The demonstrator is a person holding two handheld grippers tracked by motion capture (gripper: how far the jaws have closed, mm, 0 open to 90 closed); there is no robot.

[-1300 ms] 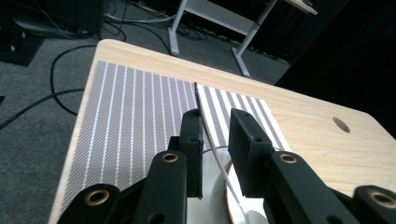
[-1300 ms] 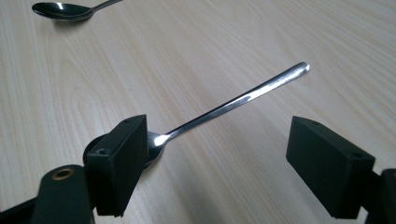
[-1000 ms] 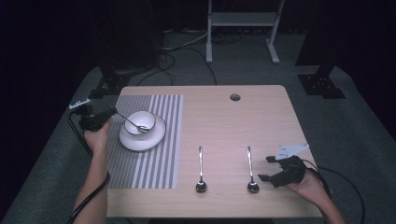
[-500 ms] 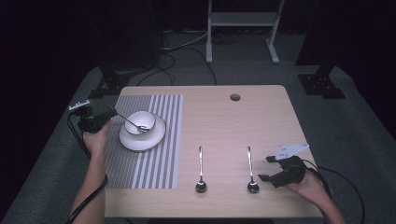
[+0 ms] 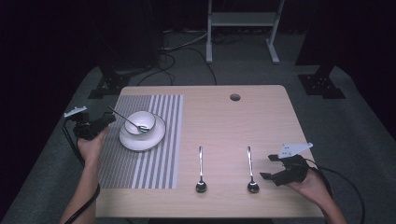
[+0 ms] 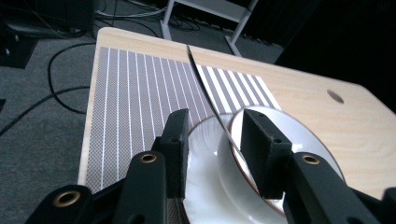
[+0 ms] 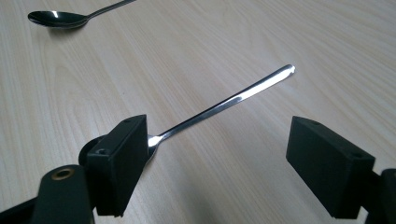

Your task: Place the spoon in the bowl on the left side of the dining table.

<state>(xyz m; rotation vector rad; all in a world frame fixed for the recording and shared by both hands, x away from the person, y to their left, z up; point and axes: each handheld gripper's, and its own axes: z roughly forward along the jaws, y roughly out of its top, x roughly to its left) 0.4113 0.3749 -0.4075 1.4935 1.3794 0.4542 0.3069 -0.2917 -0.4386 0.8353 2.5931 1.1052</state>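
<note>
The left gripper point(image 5: 105, 120) hovered at the striped mat's point(image 5: 140, 158) left edge, jaws parted and apparently just clear of the handle of the spoon point(image 5: 132, 123) resting in the white bowl point(image 5: 141, 122) on its saucer point(image 5: 140, 140). The right gripper point(image 5: 266, 167) sat low on the wooden table point(image 5: 261, 116), jaws spread wide beside the nearer of two loose spoons point(image 5: 250, 168), holding nothing.

A light wooden table point(image 5: 261, 121) is seen mid-frame; a striped placemat point(image 5: 154, 140) at its left and two spoons point(image 5: 201, 168) point(image 5: 251, 169) lower centre are laid on it.
</note>
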